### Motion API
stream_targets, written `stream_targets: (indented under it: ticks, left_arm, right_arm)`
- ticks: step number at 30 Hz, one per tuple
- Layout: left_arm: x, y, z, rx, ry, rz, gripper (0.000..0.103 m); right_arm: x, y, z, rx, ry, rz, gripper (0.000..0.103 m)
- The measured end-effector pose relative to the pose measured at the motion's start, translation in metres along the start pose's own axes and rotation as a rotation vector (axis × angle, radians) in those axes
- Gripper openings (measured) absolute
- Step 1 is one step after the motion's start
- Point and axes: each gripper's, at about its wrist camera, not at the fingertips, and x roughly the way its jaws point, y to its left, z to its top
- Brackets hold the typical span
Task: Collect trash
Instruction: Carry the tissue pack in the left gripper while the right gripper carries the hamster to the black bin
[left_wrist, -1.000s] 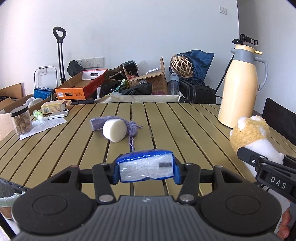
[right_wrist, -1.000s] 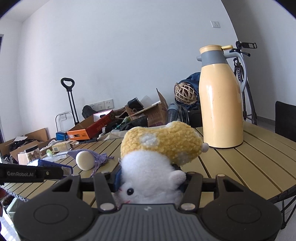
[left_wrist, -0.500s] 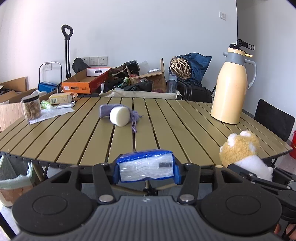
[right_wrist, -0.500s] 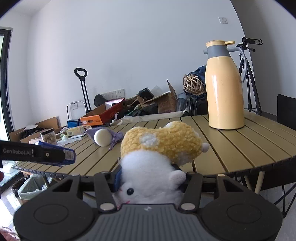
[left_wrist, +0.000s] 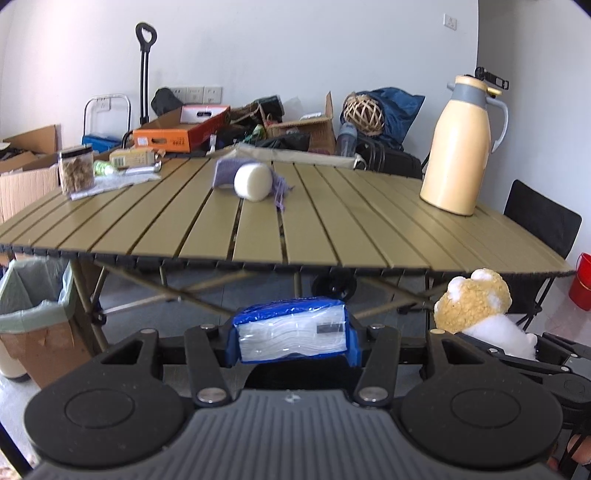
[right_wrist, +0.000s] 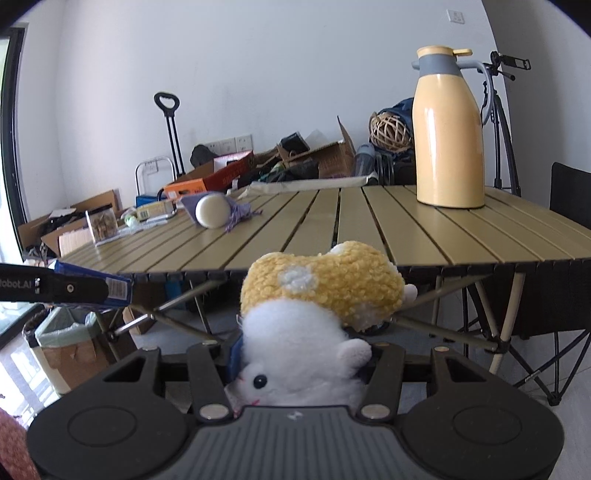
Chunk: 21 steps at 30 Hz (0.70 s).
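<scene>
Your left tongs (left_wrist: 293, 341) are clamped partway closed on a blue tissue pack (left_wrist: 291, 332), and your right tongs (right_wrist: 299, 369) are squeezed partway closed on a yellow-and-white plush toy (right_wrist: 314, 310). Both loads hang in the air in front of the bench (left_wrist: 332, 236), off its near edge and lower than its top.

By the look of it you are in the carrying step: two pieces collected, neither yet dropped. The lined bin (left_wrist: 33, 295) stands on the floor to the left, beside the bench leg, so the next move probably calls for swinging both hands left and down until each load is over the bin's mouth, then letting go one at a time.

The tissue pack lies with its long axis across the left tongs, side to side, its clear end face towards the camera. The plush toy sits head down, its face towards the camera, yellow back uppermost, its long axis running roughly up and away.

A white roll (left_wrist: 253, 181) with purple cloth is on the bench.
</scene>
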Motion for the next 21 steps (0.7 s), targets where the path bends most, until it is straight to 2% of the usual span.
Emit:
stream_targets:
  ticks: [10,21]
  left_arm:
    - [0.014,0.014,-0.032,0.003,0.071,0.022,0.052]
    - [0.047,0.028,-0.067,-0.002,0.191,0.043,0.052]
  right_arm:
    - [0.007,0.012,-0.032,-0.039,0.126,-0.009,0.052]
    - [0.028,0.018,-0.060,-0.071,0.265,-0.025,0.052]
